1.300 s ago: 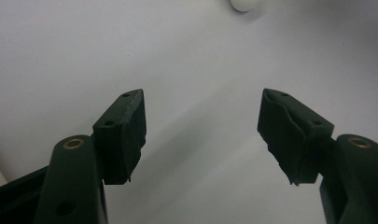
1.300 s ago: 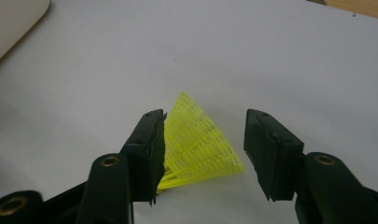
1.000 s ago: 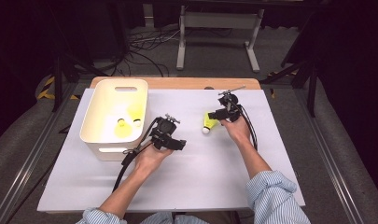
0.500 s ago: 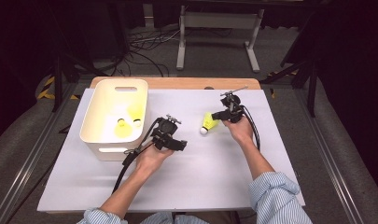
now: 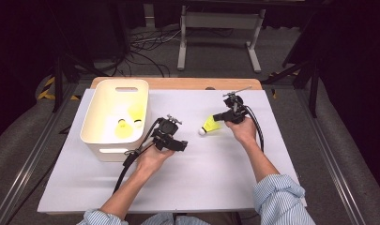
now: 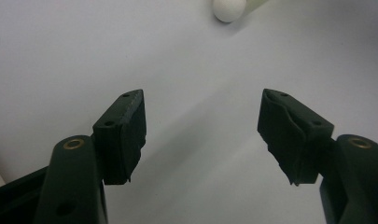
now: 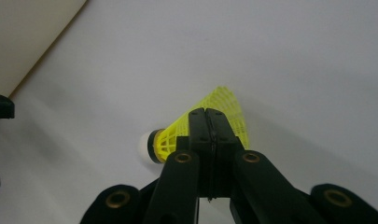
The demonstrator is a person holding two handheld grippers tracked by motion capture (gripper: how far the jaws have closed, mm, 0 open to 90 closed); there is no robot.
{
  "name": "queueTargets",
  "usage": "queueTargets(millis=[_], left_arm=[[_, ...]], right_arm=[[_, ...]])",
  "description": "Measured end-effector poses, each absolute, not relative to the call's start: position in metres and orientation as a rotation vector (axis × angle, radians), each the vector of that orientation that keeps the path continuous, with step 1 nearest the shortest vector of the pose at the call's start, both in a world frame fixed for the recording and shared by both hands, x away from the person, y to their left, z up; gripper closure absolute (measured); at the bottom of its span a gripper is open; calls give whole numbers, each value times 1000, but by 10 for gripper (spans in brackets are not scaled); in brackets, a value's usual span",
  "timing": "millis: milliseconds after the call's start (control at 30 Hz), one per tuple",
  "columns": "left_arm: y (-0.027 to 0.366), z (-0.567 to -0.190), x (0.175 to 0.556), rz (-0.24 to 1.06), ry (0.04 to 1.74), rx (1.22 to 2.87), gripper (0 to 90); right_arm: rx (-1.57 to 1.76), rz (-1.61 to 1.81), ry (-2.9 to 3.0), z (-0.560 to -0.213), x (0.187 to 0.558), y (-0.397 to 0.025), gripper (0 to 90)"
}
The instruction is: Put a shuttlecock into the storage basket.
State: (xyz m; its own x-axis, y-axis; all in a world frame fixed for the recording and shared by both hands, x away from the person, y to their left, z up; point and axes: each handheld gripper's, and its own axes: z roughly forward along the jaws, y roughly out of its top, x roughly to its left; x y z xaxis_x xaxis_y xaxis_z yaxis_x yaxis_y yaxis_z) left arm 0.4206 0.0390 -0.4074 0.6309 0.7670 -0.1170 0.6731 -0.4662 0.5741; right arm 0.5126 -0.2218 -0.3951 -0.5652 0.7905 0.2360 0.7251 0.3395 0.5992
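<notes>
Right gripper [image 5: 219, 116] clamps shuttlecock [image 5: 209, 125]; bin [image 5: 99, 148] nearby (two inside, seemingly).

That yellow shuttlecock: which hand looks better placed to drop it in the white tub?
Probably the right. The right gripper is shut on the shuttlecock. The left gripper is open and holds nothing, though it sits nearer the tub, so a handover is possible.

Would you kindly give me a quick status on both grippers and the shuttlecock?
Right gripper shut on yellow shuttlecock, over the mat. Left gripper open, empty, beside white bin. Two shuttlecocks in bin. Nothing between shuttlecock and bin.
</notes>
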Motion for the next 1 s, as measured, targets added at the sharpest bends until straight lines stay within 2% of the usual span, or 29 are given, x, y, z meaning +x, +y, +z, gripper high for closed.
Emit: queueTargets(millis=[1000], left_arm=[[43,-395,416,208,1045,2276,340]], right_arm=[[1176,1178,2609,-366,467,-210,900]])
